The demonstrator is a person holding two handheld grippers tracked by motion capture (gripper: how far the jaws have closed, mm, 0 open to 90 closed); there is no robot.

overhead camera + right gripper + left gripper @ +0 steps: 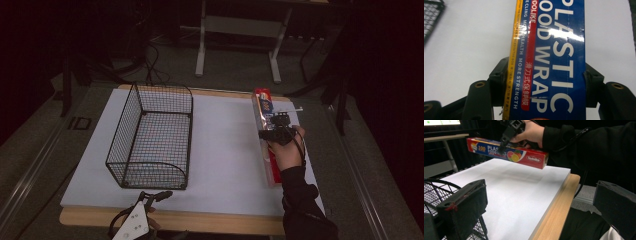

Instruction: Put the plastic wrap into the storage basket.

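Clamped mid-length in the right tongs, the long red-and-blue cardboard plastic-wrap box could tip and slip; the left tongs gape wide, holding nothing.

Readable stuff is all on the plastic wrap box. Big white letters say "PLASTIC FOOD WRAP" on blue. Red stripe reads "SODOLIKE" w/ Chinese characters below it, and smaller print next to that says "MORE HEALTH MORE STRENGTH". Left gripper view shows the box side: "100", "PLAS...", "FOOD W..." and a white "Sodolike" logo on red. Yellow edge print is too small to read.
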